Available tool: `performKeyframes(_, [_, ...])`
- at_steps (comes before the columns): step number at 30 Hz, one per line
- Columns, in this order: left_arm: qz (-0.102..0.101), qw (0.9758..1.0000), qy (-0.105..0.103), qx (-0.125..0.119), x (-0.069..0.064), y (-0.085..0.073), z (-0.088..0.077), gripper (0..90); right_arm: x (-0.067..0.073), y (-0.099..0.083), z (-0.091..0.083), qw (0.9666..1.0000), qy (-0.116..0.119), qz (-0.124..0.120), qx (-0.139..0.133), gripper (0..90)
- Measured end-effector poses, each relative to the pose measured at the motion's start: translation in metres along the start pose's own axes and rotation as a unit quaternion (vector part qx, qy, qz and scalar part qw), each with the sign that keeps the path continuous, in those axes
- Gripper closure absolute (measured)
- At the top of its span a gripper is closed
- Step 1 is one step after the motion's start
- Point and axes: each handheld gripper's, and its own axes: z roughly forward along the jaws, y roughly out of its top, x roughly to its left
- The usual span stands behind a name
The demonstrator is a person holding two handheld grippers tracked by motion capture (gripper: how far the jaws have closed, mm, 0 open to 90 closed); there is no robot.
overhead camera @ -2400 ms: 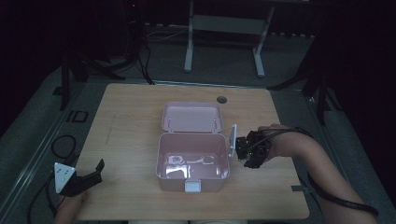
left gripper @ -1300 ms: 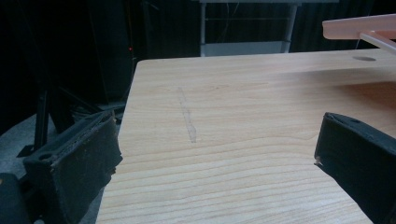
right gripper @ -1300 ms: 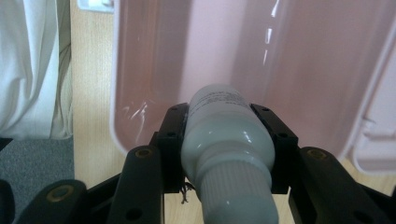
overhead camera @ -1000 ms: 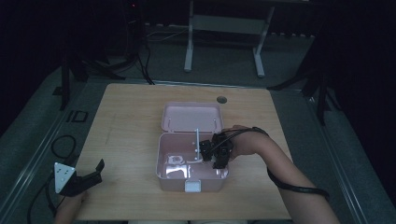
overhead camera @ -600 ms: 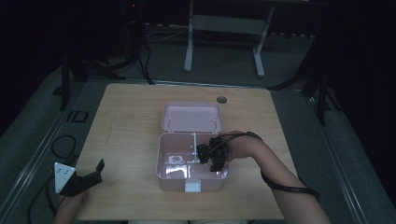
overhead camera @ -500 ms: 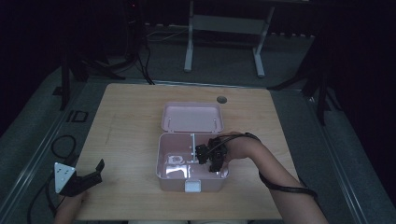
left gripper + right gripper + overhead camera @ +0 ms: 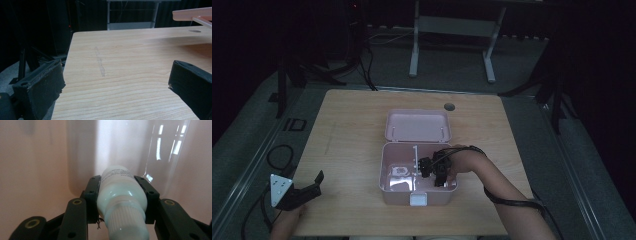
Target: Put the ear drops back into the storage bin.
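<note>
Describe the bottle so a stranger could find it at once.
On the wooden table stands an open pink box. The right gripper reaches inside it, jaws clamped on the bottle. It is the small white bottle with a ribbed white cap, unlike the clear items beside it.

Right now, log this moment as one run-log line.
right tongs: shut on white bottle, inside open pink box | left tongs: open, nothing held, over table near left edge
</note>
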Motion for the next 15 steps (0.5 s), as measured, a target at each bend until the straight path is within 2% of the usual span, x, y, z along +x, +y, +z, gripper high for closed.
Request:
performKeyframes(9, [0.000, 1.0000, 0.000, 0.001, 0.000, 0.000, 0.000, 0.4, -0.005, 0.004, 0.013, 0.9995, -0.010, 0.009, 0.029, 59.5])
performKeyframes(15, [0.000, 1.0000, -0.001, 0.001, 0.000, 0.000, 0.000, 0.4, -0.008, 0.004, 0.017, 0.9994, -0.002, 0.009, 0.033, 59.5])
